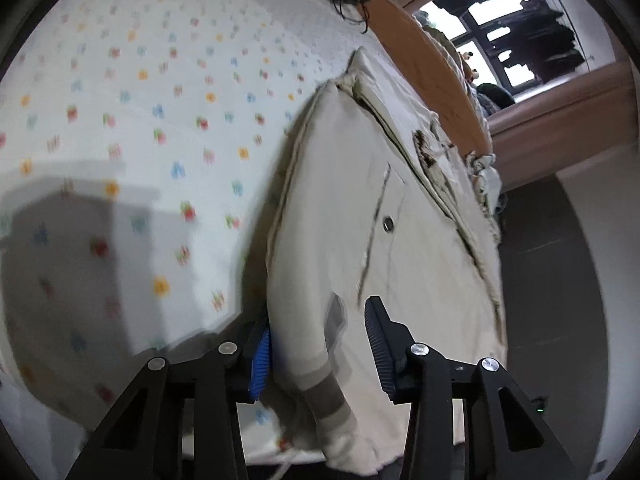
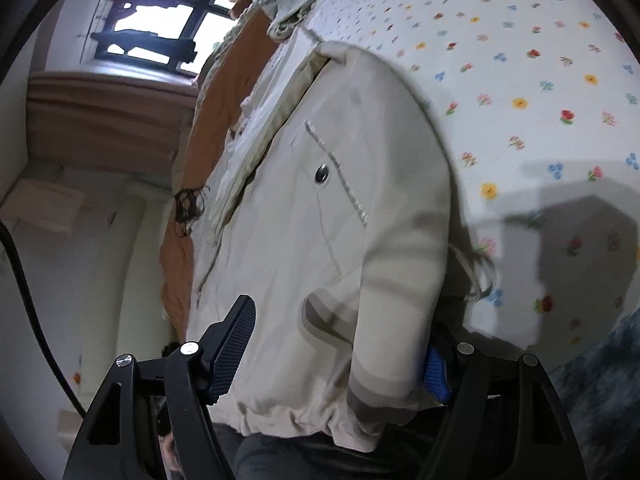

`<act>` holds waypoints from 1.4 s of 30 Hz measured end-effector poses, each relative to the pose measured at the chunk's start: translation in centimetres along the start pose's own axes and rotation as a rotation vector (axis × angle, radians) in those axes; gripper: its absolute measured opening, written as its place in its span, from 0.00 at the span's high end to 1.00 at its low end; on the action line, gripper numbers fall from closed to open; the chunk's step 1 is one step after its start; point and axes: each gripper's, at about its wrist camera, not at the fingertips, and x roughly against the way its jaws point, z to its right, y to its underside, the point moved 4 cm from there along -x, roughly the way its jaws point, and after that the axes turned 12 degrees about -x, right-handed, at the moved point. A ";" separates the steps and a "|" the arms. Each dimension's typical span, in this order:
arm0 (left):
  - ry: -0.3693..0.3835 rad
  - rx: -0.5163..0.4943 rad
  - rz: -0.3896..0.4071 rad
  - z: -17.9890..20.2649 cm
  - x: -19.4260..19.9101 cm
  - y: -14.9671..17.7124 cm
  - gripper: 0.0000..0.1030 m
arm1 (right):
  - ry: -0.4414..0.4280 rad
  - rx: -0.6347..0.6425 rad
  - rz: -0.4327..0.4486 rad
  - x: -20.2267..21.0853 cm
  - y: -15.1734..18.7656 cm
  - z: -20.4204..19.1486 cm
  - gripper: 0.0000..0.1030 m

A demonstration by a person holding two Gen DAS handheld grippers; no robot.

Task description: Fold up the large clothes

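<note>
Cream jacket (image 1: 400,200), snap-buttoned pocket, grey-striped hem; left gripper (image 1: 316,344) and right gripper (image 2: 340,344) jaws apart around it.

No readable text, label or number anywhere (both views blurred).

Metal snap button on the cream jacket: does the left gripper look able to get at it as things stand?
Probably yes. The metal snap button lies exposed on the cream jacket, straight ahead of the left gripper, whose jaws are open around the jacket's edge; nothing covers it.
</note>
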 end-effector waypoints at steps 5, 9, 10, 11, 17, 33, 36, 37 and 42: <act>-0.003 -0.028 -0.019 1.4 -0.1 1.2 0.57 | 0.035 0.034 0.016 -0.2 0.3 0.0 0.32; -0.019 -0.032 -0.006 1.7 -0.2 1.5 0.61 | 0.072 0.027 0.043 -0.8 -0.1 -0.4 0.38; -0.025 -0.021 -0.006 1.6 -0.2 1.5 0.79 | 0.090 0.023 0.053 -0.8 -0.2 -0.4 0.49; -0.033 -0.003 -0.015 1.2 -0.3 1.6 0.87 | 0.108 0.017 0.060 -0.9 -0.3 -0.2 0.66; 0.036 0.023 0.059 1.2 2.4 0.9 0.92 | 0.088 -0.005 0.082 0.7 -0.7 -0.7 0.84; 0.141 -0.001 0.264 5.7 14.7 -0.6 0.95 | -0.086 0.167 0.129 9.1 3.0 -11.3 0.85; 0.147 -0.011 0.288 6.6 16.6 -0.2 0.95 | -0.101 0.190 0.130 10.6 4.2 -12.5 0.85; 0.139 -0.018 0.302 6.8 17.6 -0.1 0.95 | -0.106 0.199 0.131 11.1 4.6 -12.8 0.85; 0.163 -0.040 0.339 7.8 21.0 0.5 0.95 | -0.132 0.226 0.143 13.7 6.3 -14.4 0.85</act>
